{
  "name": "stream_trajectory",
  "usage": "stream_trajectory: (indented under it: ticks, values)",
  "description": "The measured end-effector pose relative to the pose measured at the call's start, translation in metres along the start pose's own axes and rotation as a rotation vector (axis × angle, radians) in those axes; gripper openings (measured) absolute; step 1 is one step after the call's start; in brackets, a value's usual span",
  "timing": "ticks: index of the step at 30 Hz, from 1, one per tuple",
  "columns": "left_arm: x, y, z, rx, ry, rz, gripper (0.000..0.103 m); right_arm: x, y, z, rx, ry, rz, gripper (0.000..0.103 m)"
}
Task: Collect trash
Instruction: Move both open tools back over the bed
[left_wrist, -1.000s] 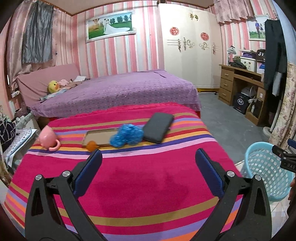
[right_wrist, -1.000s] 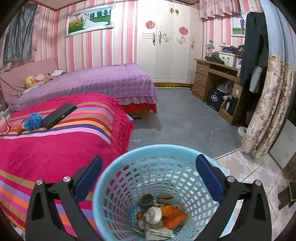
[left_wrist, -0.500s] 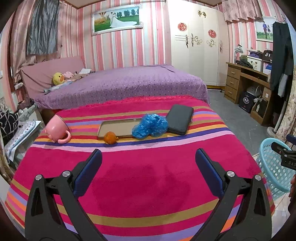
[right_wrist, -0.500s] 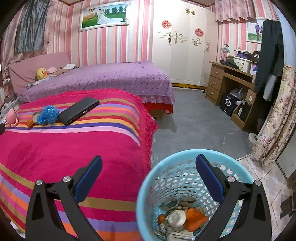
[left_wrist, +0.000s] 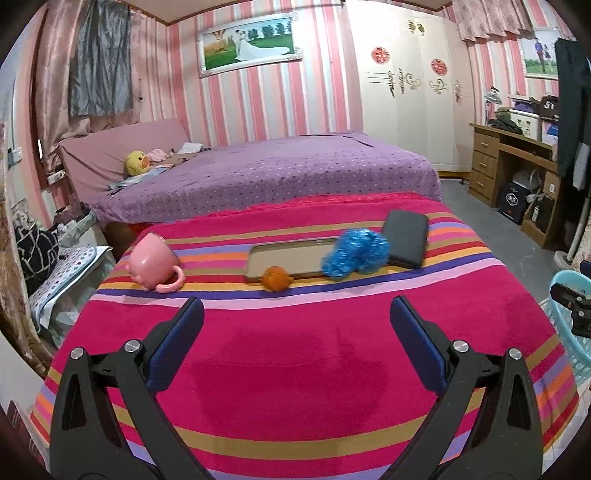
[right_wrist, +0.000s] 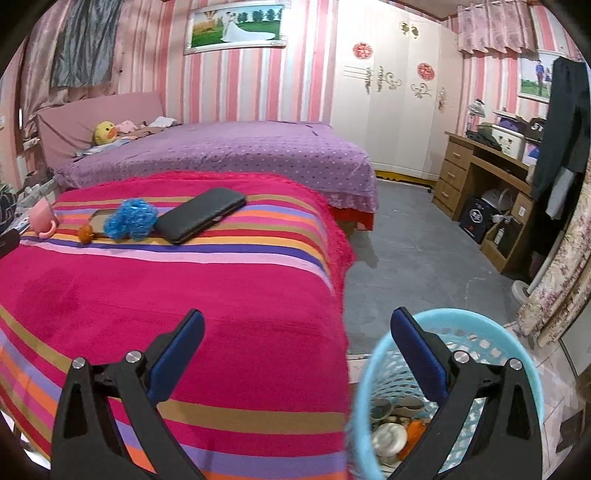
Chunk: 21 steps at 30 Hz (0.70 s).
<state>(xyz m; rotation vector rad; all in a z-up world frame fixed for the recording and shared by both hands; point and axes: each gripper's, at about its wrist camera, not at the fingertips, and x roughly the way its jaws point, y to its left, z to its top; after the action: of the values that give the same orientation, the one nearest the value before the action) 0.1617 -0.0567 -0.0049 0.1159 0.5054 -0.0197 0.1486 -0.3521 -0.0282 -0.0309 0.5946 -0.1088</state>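
Legible text: "5T" in white on a dark item (right_wrist: 536, 127) atop the wooden desk (right_wrist: 480, 162), far beyond the right finger (right_wrist: 417, 354). Same mark partly visible in left wrist view (left_wrist: 550, 105). Emblem on black box (right_wrist: 478, 218) under desk unreadable.

Striped bed cover (left_wrist: 295, 354) carries pink mug (left_wrist: 153, 263), tray (left_wrist: 288, 254), orange scrap (left_wrist: 275, 278), blue wad (left_wrist: 352, 251), black case (left_wrist: 406, 238).

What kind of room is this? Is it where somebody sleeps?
Most likely a bedroom at home. There is a purple bed with a yellow duck toy at its head, a tall white wardrobe and a wooden desk by the wall.
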Motion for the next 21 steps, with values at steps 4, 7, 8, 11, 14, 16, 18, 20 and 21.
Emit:
stream_trajectory:
  ticks: [4, 7, 8, 11, 14, 16, 18, 20, 21]
  values:
    - [0.006, 0.016, -0.002, -0.022, 0.012, 0.017, 0.097, 0.003, 0.015, 0.003, 0.0, -0.002, 0.019, 0.098]
    - [0.011, 0.03, -0.002, -0.045, 0.022, 0.023, 0.097, 0.007, 0.025, 0.007, 0.02, -0.005, 0.04, 0.099]
    - [0.012, 0.034, -0.003, -0.048, 0.025, 0.026, 0.097, 0.008, 0.028, 0.008, 0.022, -0.005, 0.049, 0.099]
    - [0.018, 0.044, -0.005, -0.058, 0.038, 0.044, 0.097, 0.011, 0.042, 0.011, 0.012, -0.009, 0.074, 0.098]
    - [0.028, 0.057, -0.007, -0.075, 0.063, 0.052, 0.097, 0.016, 0.058, 0.014, -0.006, -0.012, 0.113, 0.098]
    - [0.036, 0.062, -0.008, -0.079, 0.075, 0.054, 0.097, 0.021, 0.07, 0.017, -0.024, -0.007, 0.131, 0.098]
    - [0.042, 0.065, -0.008, -0.072, 0.081, 0.058, 0.097, 0.028, 0.079, 0.021, -0.029, -0.001, 0.144, 0.098]
    - [0.052, 0.068, -0.007, -0.069, 0.091, 0.061, 0.097, 0.037, 0.085, 0.025, -0.029, 0.011, 0.151, 0.098]
    - [0.057, 0.069, -0.006, -0.076, 0.1, 0.061, 0.097, 0.043, 0.089, 0.027, -0.032, 0.017, 0.148, 0.098]
